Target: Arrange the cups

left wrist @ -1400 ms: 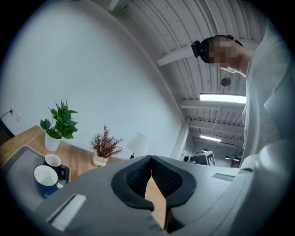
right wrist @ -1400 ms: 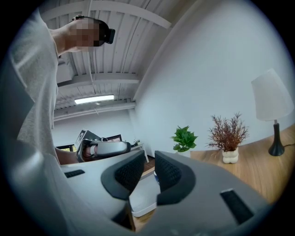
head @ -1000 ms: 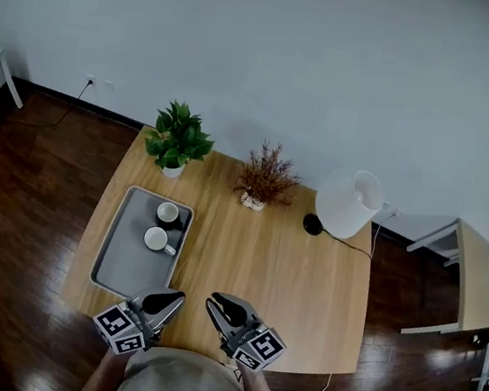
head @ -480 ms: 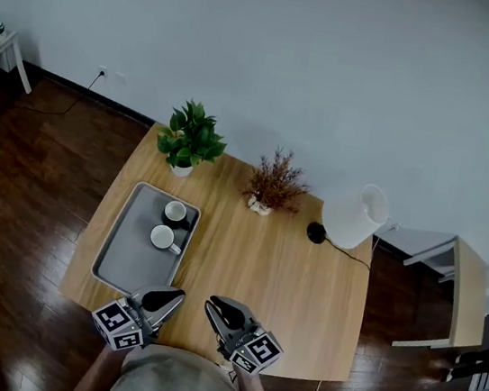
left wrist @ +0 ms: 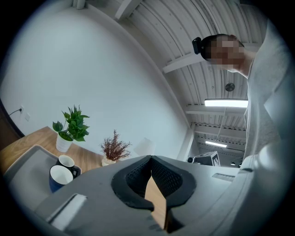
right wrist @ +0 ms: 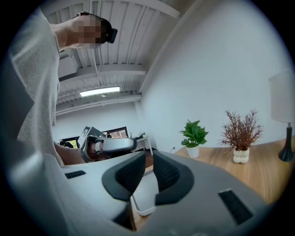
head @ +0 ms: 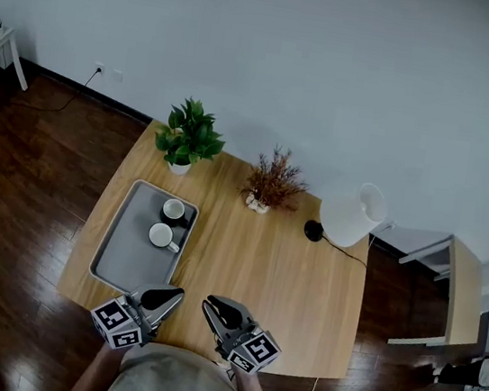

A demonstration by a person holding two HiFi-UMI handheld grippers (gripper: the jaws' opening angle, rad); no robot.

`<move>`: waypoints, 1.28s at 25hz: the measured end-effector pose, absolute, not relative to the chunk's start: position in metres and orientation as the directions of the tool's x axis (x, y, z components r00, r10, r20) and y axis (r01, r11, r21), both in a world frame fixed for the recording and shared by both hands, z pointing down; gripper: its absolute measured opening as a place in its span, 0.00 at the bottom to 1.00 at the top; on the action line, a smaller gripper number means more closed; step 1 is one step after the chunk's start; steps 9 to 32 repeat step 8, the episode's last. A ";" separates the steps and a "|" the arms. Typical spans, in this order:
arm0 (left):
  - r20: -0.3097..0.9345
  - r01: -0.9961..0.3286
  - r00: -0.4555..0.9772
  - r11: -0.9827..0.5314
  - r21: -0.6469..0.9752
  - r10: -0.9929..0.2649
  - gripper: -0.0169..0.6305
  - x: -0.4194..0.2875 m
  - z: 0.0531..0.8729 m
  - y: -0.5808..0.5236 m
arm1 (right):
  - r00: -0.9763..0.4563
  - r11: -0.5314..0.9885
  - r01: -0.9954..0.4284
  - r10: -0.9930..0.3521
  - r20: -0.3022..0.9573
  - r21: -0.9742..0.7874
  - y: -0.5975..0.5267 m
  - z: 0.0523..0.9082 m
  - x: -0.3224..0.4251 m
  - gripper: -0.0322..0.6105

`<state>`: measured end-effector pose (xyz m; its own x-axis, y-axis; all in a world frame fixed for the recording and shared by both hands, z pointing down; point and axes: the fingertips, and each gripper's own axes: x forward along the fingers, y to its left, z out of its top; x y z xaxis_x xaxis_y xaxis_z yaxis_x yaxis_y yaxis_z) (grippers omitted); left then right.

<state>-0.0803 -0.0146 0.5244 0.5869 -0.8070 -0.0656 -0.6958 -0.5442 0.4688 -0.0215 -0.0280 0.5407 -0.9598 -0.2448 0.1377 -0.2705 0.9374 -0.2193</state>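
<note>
The grey rectangular tray [head: 121, 258] is lying on the left part of the light wooden bench [head: 278, 277]. Two white-lined dark mugs are standing in its far half, the near cup [head: 162, 236] just beside the far cup [head: 173, 210].

The left hand-held gripper [head: 177, 294] is hovering at the tray's near right corner, clenched on nothing. The right hand-held gripper [head: 207, 303] is hovering beside it, likewise clenched and empty. Both cups are sitting ahead and to the left of them.

A leafy green plant in a white pot [head: 186, 136], brown dried sprigs in a white vase [head: 271, 183] and a white-shaded lamp on a black base [head: 354, 214] are lining the far edge.

No legible text, brand, label or number anywhere from where I stand; the only printed marks are black-and-white square codes on the left gripper [head: 173, 295] and right gripper [head: 211, 306], no letters or digits.
</note>
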 end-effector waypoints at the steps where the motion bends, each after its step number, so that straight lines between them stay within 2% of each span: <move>1: -0.066 -0.695 0.587 -0.544 0.469 -0.807 0.02 -0.080 0.524 -0.014 | -0.960 0.938 -0.270 -0.244 0.138 -0.219 -0.027 0.541 -0.022 0.13; 32: -0.072 -0.696 0.587 -0.549 0.463 -0.806 0.02 -0.082 0.525 -0.012 | -0.960 0.939 -0.267 -0.240 0.143 -0.215 -0.024 0.542 -0.025 0.13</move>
